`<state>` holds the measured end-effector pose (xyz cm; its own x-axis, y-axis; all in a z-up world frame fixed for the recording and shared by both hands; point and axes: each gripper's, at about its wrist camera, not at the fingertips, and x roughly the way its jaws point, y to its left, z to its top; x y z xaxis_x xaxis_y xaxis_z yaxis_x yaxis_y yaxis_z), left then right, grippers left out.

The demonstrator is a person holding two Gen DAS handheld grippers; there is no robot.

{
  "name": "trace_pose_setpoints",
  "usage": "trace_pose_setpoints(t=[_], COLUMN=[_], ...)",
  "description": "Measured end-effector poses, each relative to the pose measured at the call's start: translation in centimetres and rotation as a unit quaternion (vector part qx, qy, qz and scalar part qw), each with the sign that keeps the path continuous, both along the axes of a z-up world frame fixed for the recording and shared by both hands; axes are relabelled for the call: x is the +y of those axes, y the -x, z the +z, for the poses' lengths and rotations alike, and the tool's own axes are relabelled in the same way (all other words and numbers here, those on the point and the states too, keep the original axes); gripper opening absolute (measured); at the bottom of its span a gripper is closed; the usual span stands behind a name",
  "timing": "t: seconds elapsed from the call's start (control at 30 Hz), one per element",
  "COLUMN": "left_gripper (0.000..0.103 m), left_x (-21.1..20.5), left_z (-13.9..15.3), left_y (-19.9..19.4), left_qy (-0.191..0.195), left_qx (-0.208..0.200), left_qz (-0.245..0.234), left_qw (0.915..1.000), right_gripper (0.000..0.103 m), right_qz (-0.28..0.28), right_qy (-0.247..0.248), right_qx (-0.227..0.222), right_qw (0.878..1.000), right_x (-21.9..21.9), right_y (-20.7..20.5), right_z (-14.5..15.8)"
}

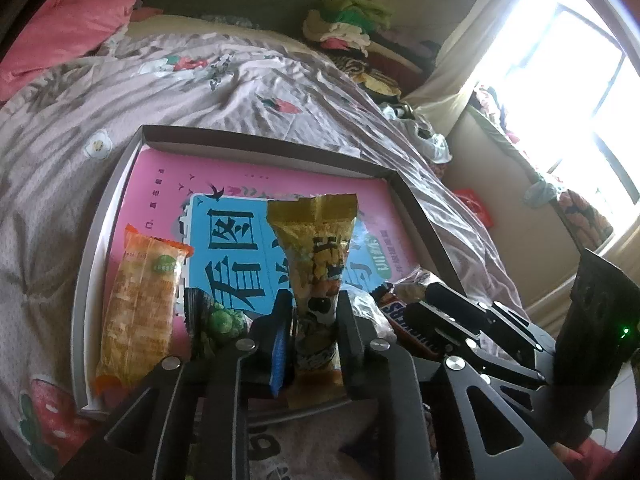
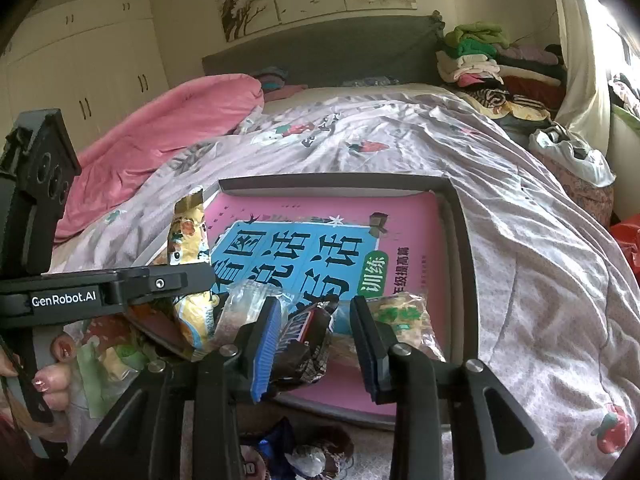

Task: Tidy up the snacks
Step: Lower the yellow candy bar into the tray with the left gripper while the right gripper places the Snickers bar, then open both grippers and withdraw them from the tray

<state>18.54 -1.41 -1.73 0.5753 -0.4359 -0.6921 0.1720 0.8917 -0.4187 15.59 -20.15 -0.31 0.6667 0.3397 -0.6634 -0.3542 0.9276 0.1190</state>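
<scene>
Snacks are being placed: left gripper point(image 1: 312, 320) clamps the yellow packet point(image 1: 316, 264) over the tray point(image 1: 90, 264); right gripper point(image 2: 316, 344) gapes around the Snickers bar point(image 2: 304, 336), needing closure.

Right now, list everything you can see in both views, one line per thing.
yellow snack packet: one, gold and yellow, held upright over the tray between the left jaws.
orange snack packet: one, orange, lying at the tray's left side.
green pea packet: one, dark with green, beside the orange one.
chocolate bar: one, brown, between the right jaws.
clear wrapped snacks: at least two, see-through, on the tray's near edge.
tray: one, grey rim, pink and blue printed sheet inside, on the bed.
quilt: one, pale floral.
pink blanket: one, by the headboard.
clothes pile: mixed colours, far right.
left gripper: black, shut on the packet.
right gripper: black, jaws apart.
</scene>
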Motion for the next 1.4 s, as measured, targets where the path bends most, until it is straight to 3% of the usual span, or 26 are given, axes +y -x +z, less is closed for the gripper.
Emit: trace_pose_setpoints(t=[0.63, 1.4], left_gripper=[0.056, 0.075], left_x=[0.7, 2.4], left_z=[1.1, 3.4], left_y=[0.2, 1.6], left_qy=[-0.006, -0.024], left_qx=[-0.006, -0.017], left_qz=[0.015, 0.044], left_qw=[0.9998, 0.9986], right_gripper=[0.046, 0.055], right_qz=[-0.008, -0.021], right_qy=[-0.010, -0.027], right_qx=[-0.014, -0.030], right_qw=[1.000, 0.999], right_x=[-0.5, -1.4], right_y=[0.1, 0.8], right_z=[0.7, 2.2])
